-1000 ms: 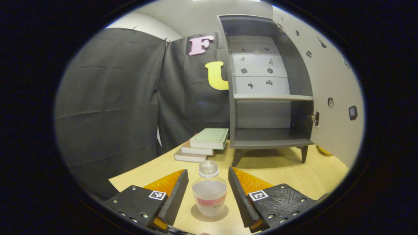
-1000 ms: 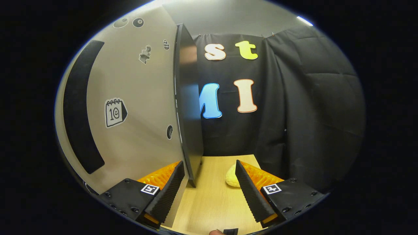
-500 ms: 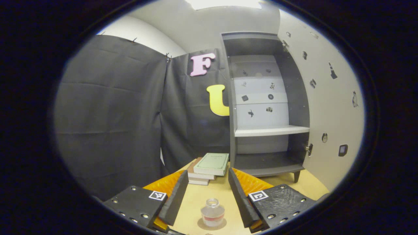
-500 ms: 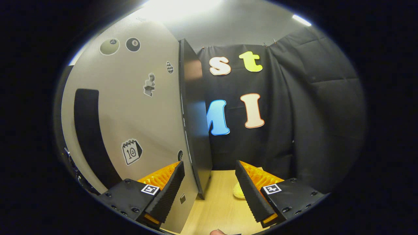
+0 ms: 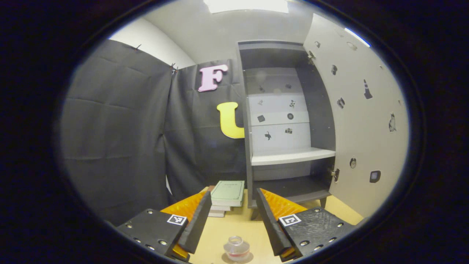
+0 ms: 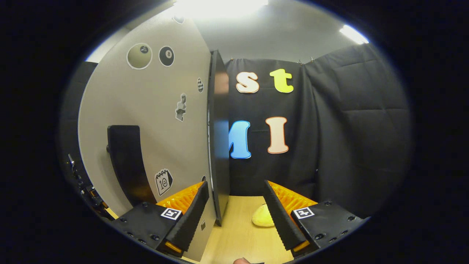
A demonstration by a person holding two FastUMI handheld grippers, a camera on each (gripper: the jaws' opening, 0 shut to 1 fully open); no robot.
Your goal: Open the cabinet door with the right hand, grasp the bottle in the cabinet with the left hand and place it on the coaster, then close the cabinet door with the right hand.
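Note:
In the left gripper view a small clear bottle (image 5: 236,248) with a red band stands upright on a round coaster (image 5: 224,259) on the wooden table, below and between the fingers of my left gripper (image 5: 231,201), which is open and holds nothing. Beyond it the grey cabinet (image 5: 285,121) stands with its shelves bare and its door (image 5: 361,121) swung wide to the right. In the right gripper view my right gripper (image 6: 235,191) is open close to the door (image 6: 154,124), whose dark edge (image 6: 219,139) sits just beyond its left finger. A black handle (image 6: 126,161) runs down the door's face.
A stack of books (image 5: 227,194) lies on the table left of the cabinet. A yellow rounded object (image 6: 262,216) rests on the table near my right gripper's right finger. Black cloth walls close the booth on the left and at the back.
My left gripper has drawn up and back from the bottle, which now looks smaller and lower in its view. The right gripper has pulled back from the door a little, showing more of its handle.

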